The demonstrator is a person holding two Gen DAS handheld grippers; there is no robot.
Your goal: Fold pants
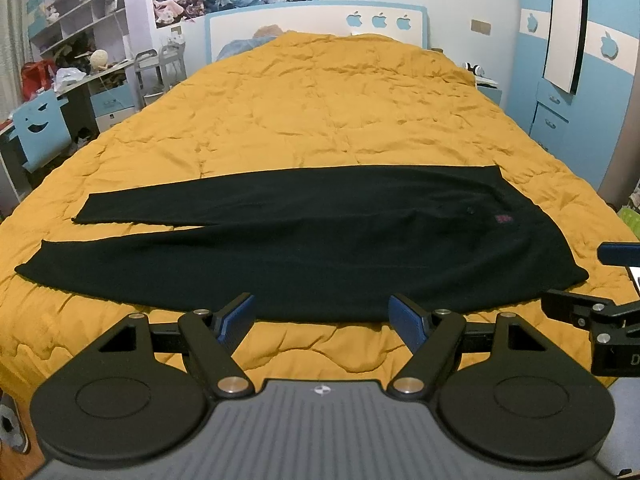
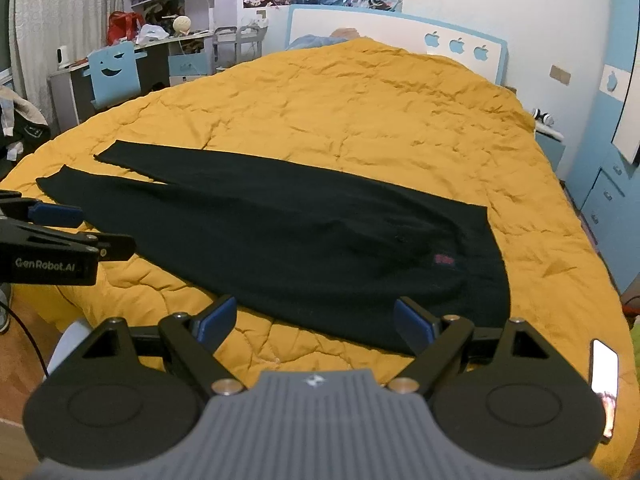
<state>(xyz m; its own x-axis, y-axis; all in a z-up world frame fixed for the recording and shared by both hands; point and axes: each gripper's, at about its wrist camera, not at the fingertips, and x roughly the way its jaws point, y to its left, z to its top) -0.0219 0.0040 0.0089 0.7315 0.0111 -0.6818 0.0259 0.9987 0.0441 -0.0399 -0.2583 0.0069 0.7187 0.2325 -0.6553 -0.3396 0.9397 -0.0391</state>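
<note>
Lying flat on a yellow quilt [image 1: 320,112], black pants [image 1: 280,248] stretch from nine to three o'clock; both tools, left tool [image 1: 322,320] and right tool [image 2: 316,322], hover spread. Pinching only one layer would likely bunch the fold.

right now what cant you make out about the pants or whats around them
- Red label on the pants: too small to read in either view.
- Pillow at the headboard: mostly hidden behind the quilt, left view.
- Phone: partly covered by the right gripper, right view.
- Near hem: met by the left gripper.
</note>
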